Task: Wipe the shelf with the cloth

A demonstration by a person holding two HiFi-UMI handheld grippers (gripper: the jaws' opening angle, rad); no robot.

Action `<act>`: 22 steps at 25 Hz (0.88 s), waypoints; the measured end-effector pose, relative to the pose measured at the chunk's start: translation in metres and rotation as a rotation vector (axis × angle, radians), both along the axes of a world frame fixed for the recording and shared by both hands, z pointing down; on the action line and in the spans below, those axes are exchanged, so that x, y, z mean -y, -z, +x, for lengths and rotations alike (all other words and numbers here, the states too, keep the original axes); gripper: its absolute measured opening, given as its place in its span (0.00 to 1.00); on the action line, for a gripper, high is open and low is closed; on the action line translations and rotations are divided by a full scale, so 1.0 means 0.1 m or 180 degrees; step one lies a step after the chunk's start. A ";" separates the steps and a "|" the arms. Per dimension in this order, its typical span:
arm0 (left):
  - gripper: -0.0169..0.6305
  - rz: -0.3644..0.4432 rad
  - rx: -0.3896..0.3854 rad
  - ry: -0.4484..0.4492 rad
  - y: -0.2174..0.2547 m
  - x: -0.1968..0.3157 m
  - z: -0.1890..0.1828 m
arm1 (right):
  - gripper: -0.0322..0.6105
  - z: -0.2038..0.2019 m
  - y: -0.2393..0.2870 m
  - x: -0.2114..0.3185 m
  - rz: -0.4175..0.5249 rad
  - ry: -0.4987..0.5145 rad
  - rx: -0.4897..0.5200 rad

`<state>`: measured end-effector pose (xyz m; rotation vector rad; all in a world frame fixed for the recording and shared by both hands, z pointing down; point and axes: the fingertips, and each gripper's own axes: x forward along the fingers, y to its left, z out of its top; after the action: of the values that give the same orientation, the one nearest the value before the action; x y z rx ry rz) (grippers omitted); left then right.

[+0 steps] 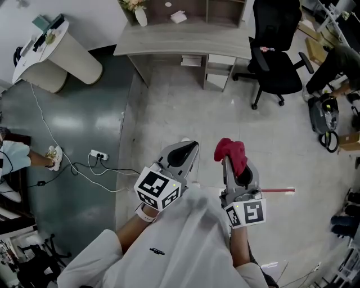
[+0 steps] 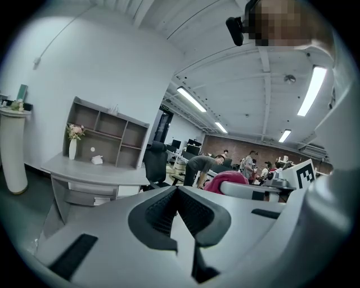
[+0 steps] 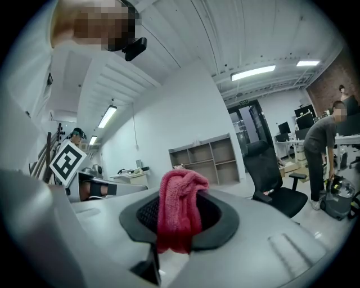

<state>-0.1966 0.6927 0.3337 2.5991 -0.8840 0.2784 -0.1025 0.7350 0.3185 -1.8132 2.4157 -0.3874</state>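
A red cloth (image 1: 231, 153) bunches out of the jaws of my right gripper (image 1: 235, 170), which is shut on it. In the right gripper view the cloth (image 3: 180, 216) fills the gap between the dark pads. My left gripper (image 1: 187, 151) is held beside it at chest height; its jaws are closed together with nothing between them (image 2: 177, 194). The open-compartment shelf (image 1: 191, 10) stands on a grey desk (image 1: 180, 39) some way ahead across the floor. The same shelf (image 2: 107, 138) appears in the left gripper view and in the right gripper view (image 3: 205, 163).
A black office chair (image 1: 275, 53) stands right of the desk. A vase of flowers (image 1: 136, 11) and a small white object (image 1: 178, 16) sit on the desk. A round white table (image 1: 53, 53) is far left. Cables and a power strip (image 1: 98, 154) lie on the floor. A person (image 1: 334, 64) bends at the right.
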 end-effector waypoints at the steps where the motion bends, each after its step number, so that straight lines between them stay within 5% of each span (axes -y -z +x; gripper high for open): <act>1: 0.03 -0.0005 -0.0016 0.0012 0.01 0.13 0.01 | 0.21 0.01 0.01 0.12 -0.0009 0.0007 -0.0014; 10: 0.03 0.0023 -0.0103 0.0018 0.26 1.59 -0.06 | 0.21 0.03 0.16 1.61 -0.0028 0.0054 -0.0025; 15: 0.03 0.0101 -0.0109 0.0017 0.32 2.42 -0.18 | 0.21 -0.13 0.29 2.49 0.0110 0.0238 0.0245; 22: 0.03 0.0105 -0.0199 0.0045 0.31 3.09 -0.30 | 0.21 -0.21 0.27 3.15 0.0135 0.0248 0.0144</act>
<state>-0.2263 0.3842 0.3031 2.6156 -0.8921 0.1793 -0.1232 0.4199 0.2914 -1.6790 2.4504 -0.3767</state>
